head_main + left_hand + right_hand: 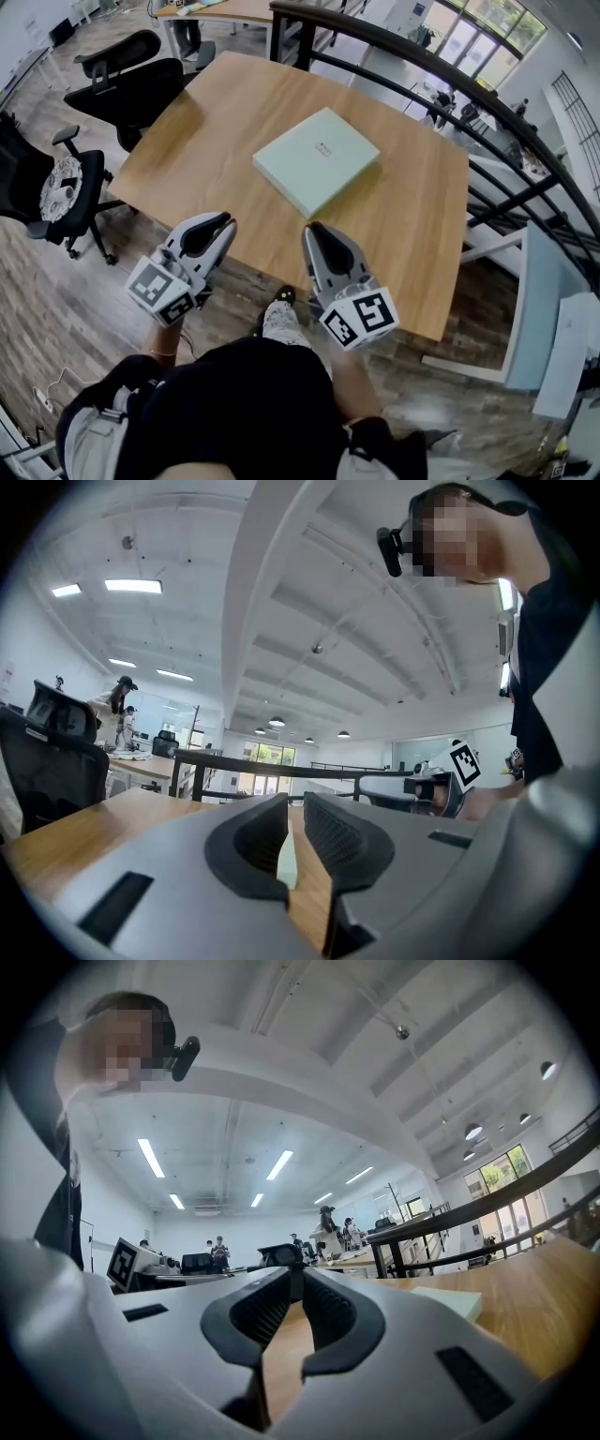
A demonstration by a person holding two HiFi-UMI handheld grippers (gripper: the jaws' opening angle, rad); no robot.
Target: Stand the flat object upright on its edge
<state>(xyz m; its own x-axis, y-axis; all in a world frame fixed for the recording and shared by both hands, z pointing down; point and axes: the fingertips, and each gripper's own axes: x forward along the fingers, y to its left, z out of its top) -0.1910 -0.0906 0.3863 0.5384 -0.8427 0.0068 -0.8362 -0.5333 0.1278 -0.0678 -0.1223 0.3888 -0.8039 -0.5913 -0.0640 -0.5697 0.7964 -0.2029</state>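
Note:
A flat pale-green box [317,157] lies on its broad face in the middle of the wooden table [206,141]. Both grippers hover at the table's near edge, short of the box. My left gripper [226,221] is shut with nothing held; in the left gripper view [295,803] a sliver of the box [288,860] shows far off through the narrow slit between its jaws. My right gripper [313,228] is also shut and empty, its tips meeting in the right gripper view [292,1274]. There the box [450,1302] lies ahead to the right.
Two black office chairs [131,80] [56,187] stand left of the table. A black railing [450,75] runs along the far and right sides. Another desk [216,9] stands at the back. The person's shoe [279,314] shows below the near edge.

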